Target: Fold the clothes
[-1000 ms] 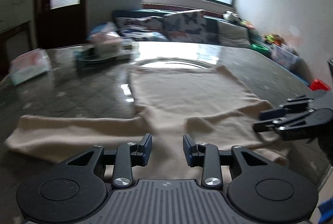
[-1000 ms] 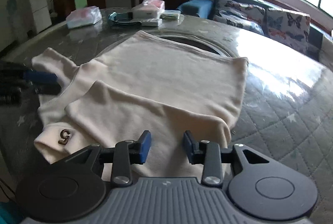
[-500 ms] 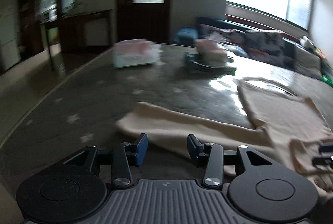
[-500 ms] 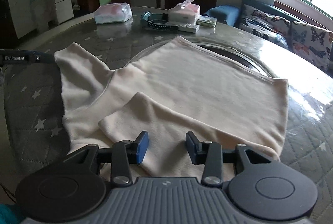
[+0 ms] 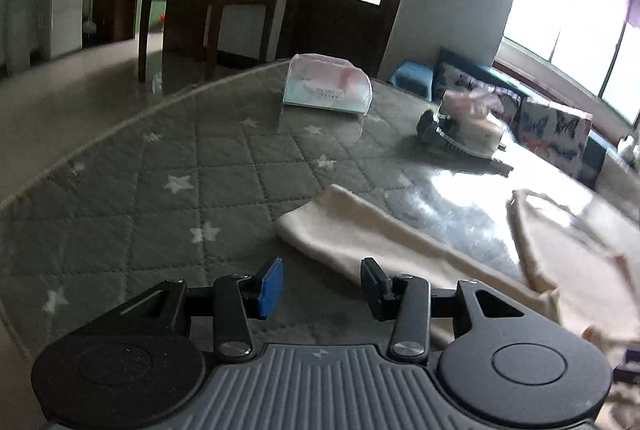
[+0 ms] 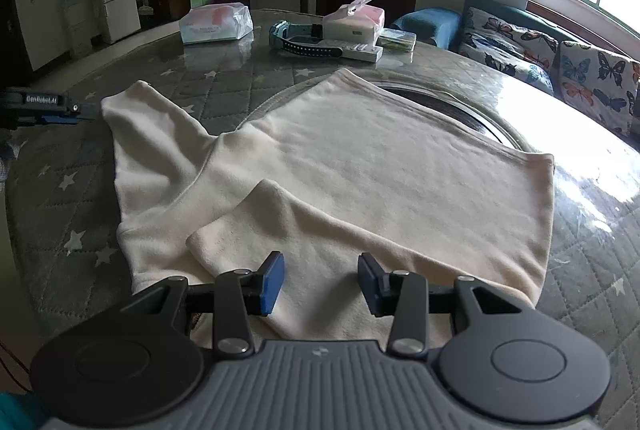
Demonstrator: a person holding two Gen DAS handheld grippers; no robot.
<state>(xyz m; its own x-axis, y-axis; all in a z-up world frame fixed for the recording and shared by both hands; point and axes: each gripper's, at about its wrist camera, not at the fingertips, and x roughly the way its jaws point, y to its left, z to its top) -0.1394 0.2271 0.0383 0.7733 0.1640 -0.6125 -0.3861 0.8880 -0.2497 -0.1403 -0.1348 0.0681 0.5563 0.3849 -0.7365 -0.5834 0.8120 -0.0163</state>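
Left gripper (image 5: 322, 282): your jaws have just been opening and stand apart with nothing between the pads; in the right wrist view this same gripper (image 6: 86, 109) shows at the far left edge, its tip just beside the cuff of the spread sleeve, and whether it touches the cloth you cannot tell.
Spread sleeve (image 6: 144, 134): it lies flat on the table to your left, running out from the sweater's body toward the left gripper; in the left wrist view its cuff end (image 5: 320, 226) sits just ahead of your open jaws.
Sweater (image 6: 380, 158): cream, laid flat across the middle of the table, its body running away from you toward the sofa side.
Folded sleeve (image 6: 280, 230): this one lies across the near part of the sweater's body, its cuff pointing left, directly ahead of your right gripper.
Right gripper (image 6: 321, 284): your jaws have just been opening and now stand apart above the folded sleeve, gripping nothing.
Table (image 6: 592, 270): round, with a grey quilted star-print cover under a glossy top.
Far side of table: a tissue pack (image 6: 216, 22) to the left, then a watch (image 6: 308, 40) and a pink-and-white box (image 6: 354, 22) to its right, all well apart from the sweater.
Sofa (image 6: 560, 66): butterfly-print cushions beyond the table at your right.
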